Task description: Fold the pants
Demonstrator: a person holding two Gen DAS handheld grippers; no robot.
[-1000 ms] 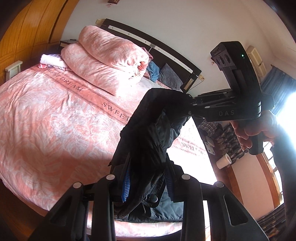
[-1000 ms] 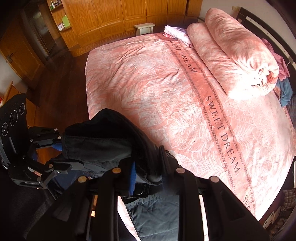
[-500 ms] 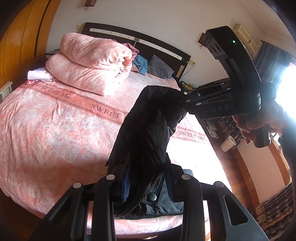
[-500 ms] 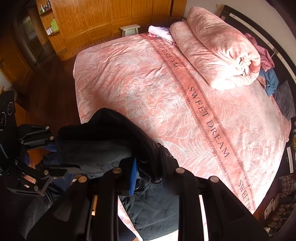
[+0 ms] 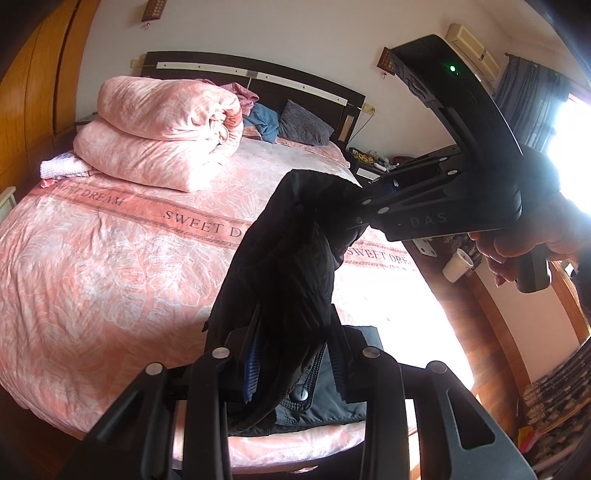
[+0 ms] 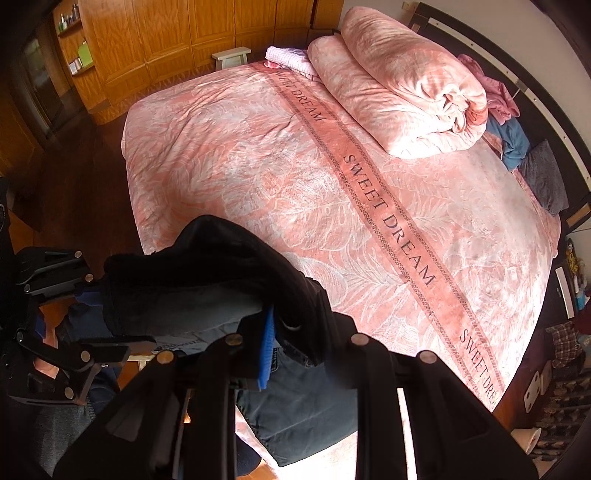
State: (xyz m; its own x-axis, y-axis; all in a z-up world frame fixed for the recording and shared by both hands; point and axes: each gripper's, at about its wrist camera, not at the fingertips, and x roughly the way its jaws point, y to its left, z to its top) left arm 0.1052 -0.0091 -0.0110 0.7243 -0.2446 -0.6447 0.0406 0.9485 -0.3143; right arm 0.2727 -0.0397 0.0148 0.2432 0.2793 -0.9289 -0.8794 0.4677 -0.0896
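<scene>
Dark black-grey pants [image 5: 288, 266] hang bunched in the air over the near edge of the pink bed [image 5: 92, 258]. My left gripper [image 5: 291, 365] is shut on one part of the waistband, its blue pads pressed into the cloth. My right gripper [image 5: 354, 206], held by a hand, grips the other end higher up. In the right wrist view the right gripper [image 6: 295, 347] is shut on the pants [image 6: 221, 266], and the left gripper [image 6: 92, 306] holds them at the left. The lower part of the pants [image 6: 306, 417] drapes down onto the bed edge.
A rolled pink duvet [image 6: 399, 96] and loose clothes [image 6: 509, 136] lie by the dark headboard [image 5: 258, 77]. A wooden wardrobe [image 6: 184, 33] and a small stool [image 6: 231, 57] stand beyond the bed. A white cup [image 5: 458, 264] sits on furniture at the right.
Both grippers have carried the pants sideways along the bed, and the left one has rolled. The headboard now shows more squarely. Both grips are unchanged.
</scene>
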